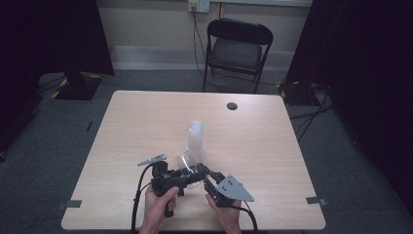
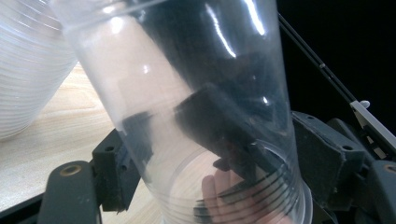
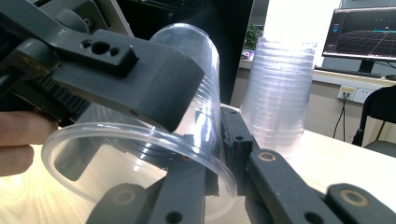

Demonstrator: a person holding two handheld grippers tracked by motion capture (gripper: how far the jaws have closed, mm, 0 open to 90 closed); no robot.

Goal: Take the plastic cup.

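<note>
Clear plastic cup (image 1: 189, 168), just before cup stack (image 1: 196, 139) | right tongs (image 3: 219, 163) clamped its rim wall, taking over | left tongs (image 2: 224, 182) stood apart astride cup, releasing.

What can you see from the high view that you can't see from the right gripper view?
The high view takes in the whole table from above, with a dark round hole near its far edge and grey floor around it. The right gripper view looks sideways instead, so it catches a lit computer screen and a small green plant in the room behind. Both show the clear cup lying on its side and the upright stack of cups beyond it.
</note>
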